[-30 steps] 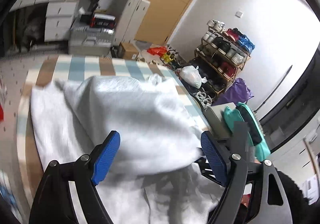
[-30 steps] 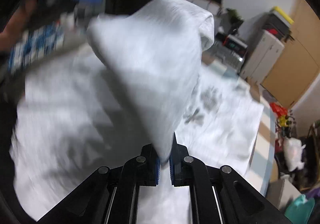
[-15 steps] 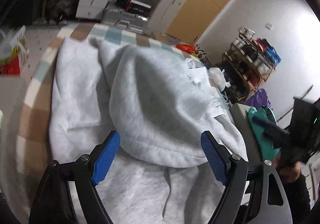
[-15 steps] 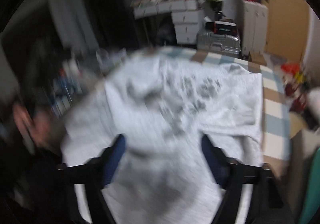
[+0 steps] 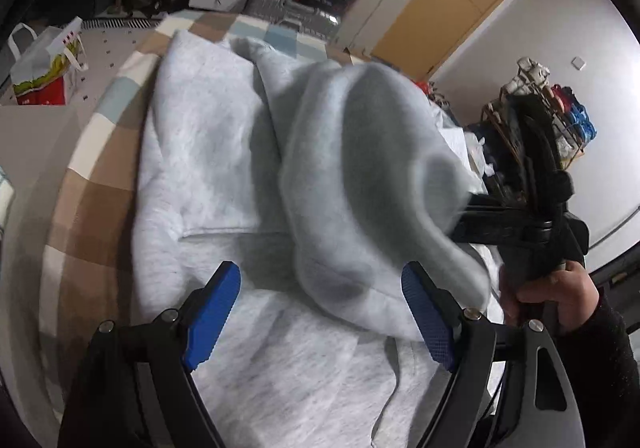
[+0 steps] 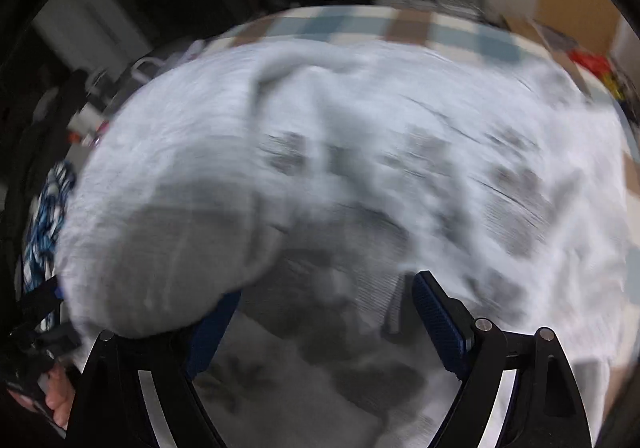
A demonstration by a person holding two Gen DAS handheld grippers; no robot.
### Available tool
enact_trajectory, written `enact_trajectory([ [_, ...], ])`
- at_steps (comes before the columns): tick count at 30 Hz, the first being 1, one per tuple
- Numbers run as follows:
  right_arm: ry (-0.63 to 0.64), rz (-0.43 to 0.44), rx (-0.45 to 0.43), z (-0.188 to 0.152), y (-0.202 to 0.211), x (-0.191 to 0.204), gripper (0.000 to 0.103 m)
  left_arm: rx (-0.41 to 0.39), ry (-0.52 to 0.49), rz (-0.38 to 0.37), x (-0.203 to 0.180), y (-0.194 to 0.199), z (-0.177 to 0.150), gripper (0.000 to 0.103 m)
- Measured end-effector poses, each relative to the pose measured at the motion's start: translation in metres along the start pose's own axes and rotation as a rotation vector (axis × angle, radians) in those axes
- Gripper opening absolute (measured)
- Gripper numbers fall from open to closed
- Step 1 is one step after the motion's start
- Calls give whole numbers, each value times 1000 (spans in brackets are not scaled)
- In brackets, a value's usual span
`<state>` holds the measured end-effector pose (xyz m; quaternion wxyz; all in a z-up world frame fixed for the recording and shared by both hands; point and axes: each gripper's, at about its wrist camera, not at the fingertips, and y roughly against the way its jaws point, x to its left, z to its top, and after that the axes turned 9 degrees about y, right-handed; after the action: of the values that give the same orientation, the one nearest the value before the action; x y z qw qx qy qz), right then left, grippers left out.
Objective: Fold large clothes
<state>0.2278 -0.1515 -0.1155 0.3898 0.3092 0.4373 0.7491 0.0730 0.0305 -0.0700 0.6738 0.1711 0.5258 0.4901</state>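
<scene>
Both tools, left (image 5: 322, 322) and right (image 6: 324, 322), gape empty over the grey hoodie (image 5: 208, 152); the right's jaws have just opened.

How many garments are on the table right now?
1: a light grey hoodie spread across the checkered table, with one part folded over its middle. Anything lying beneath it would be hidden.

Hoodie (image 5: 208, 152): soft matt grey fleece cloth, slightly fuzzy. Table cover (image 5: 92, 208): matt checked fabric. Left gripper (image 5: 320, 322): matt black plastic arms, blue textured pads (image 5: 428, 322), shiny metal screws.
</scene>
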Motion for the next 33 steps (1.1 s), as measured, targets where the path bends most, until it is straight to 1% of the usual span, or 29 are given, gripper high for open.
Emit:
enact_trajectory([
  [1,27,-17,12,3,-6,9,88,7,-5,6,-2,-3,0,80],
  [2,66,-79,48,6,-17,18,88,11,-10,14,-2,-5,-1,80],
  [3,89,-115,76,7,-26,23,88,15,-16,24,-3,-6,-3,80],
  [5,122,-165,88,6,-36,32,88,24,-24,28,-4,-7,-6,80],
  [6,131,-173,82,5,-36,34,81,28,-27,32,-4,-8,-8,80],
  [7,143,-160,73,5,-35,37,57,29,-29,35,-4,-7,-9,80],
  [8,160,-138,60,5,-31,39,40,30,-33,38,-4,-6,-10,80],
  [9,164,-137,60,4,-29,40,0,28,-34,40,-4,-6,-11,80],
  [10,154,-146,64,4,-27,40,0,25,-31,41,-3,-7,-10,80],
  [12,57,-53,48,-3,-18,21,0,18,-22,42,-2,-5,-10,80],
  [15,-20,-14,0,-14,-2,2,0,11,-12,48,-4,-7,-8,80],
  [16,-42,15,-12,-16,1,-2,4,8,-6,49,-4,-7,-7,80],
  [17,-91,97,-43,-20,11,-11,3,7,-2,48,-4,-7,-7,80],
  [18,-117,130,-73,-21,17,-14,4,4,5,47,-4,-8,-7,80],
  [20,-192,216,-176,-22,38,-28,19,-2,13,43,-4,-7,-6,80],
  [22,-245,297,-230,-22,46,-31,67,-12,27,41,-2,-5,-4,80],
  [23,-268,343,-246,-20,45,-31,72,-19,33,41,0,-4,-4,80],
  [24,-270,360,-244,-14,39,-26,72,-22,36,41,1,-3,-4,80],
  [25,-262,342,-221,-9,32,-21,72,-25,41,43,2,-2,-3,80],
  [26,-260,303,-184,-7,23,-15,72,-28,47,44,6,-1,-3,80],
  [27,-270,293,-153,-4,13,-12,72,-28,49,45,7,0,-3,80],
  [28,-287,321,-113,-1,-2,-8,72,-28,53,45,9,0,-3,80],
  [30,-326,329,-64,1,-21,-9,72,-25,59,45,13,1,-3,80],
  [31,-355,334,-66,2,-28,-10,72,-23,60,46,14,1,-2,80],
  [32,-370,342,-104,4,-27,-11,68,-21,61,47,14,1,-2,80],
  [33,-371,355,-128,1,-22,-9,47,-19,62,46,15,1,-2,80],
])
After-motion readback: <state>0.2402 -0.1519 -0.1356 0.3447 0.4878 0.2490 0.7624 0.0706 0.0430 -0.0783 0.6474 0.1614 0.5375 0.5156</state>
